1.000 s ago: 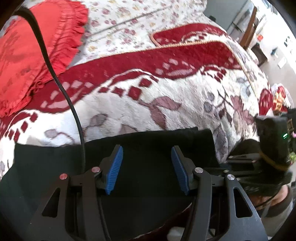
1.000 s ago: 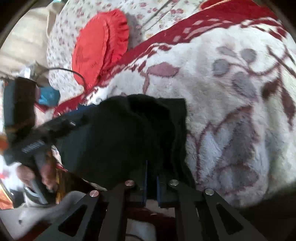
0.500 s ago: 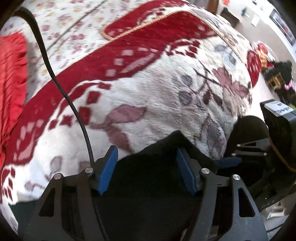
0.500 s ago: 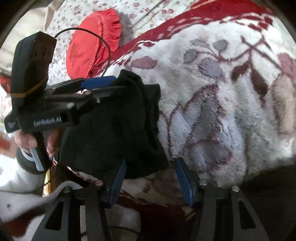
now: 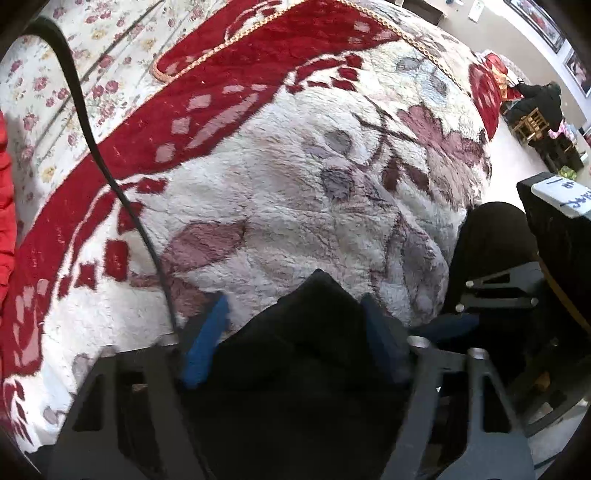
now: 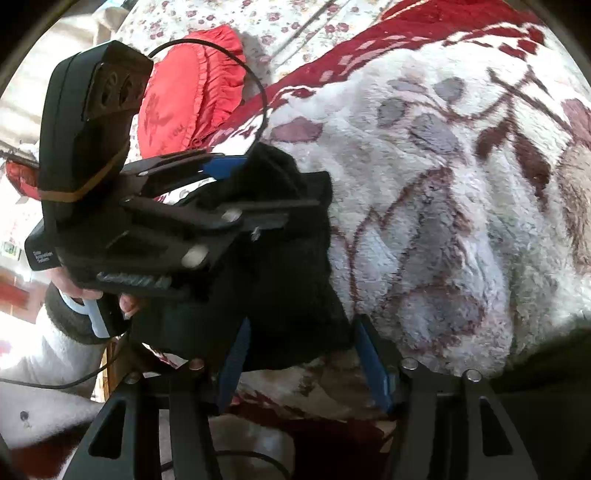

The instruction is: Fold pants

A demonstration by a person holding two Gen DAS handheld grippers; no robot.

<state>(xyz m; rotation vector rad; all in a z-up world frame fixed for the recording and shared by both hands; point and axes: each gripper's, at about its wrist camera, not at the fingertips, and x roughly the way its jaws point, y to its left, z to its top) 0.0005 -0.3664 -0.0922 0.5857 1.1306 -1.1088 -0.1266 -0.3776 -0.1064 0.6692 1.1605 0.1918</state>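
Left wrist view is mostly one huge fluffy blanket, white with dark red bands and mauve leaves. It covers the bed ahead of both tongs. Beyond it, further out from the left gripper, is a rose-print sheet. Off to that gripper's far right you get pale floor, a small wooden stool and framed pictures on the wall.

In the right wrist view a frilly red cushion lies past the left gripper's body, on the sheet.

The black pants are bunched on the near edge of the blanket, right between the two tongs. One peak of the cloth pokes up between the left gripper's blue pads. Those jaws are closing at about middling width, and I can't see them actually pinching. The right gripper is also closing, with the lower edge of the pants hanging between its pads, not squeezed.

A black cable runs up past the left jaw.

Writing: there's a handwritten white sticker on the right gripper's body and small white print on the left one's, both unreadable.
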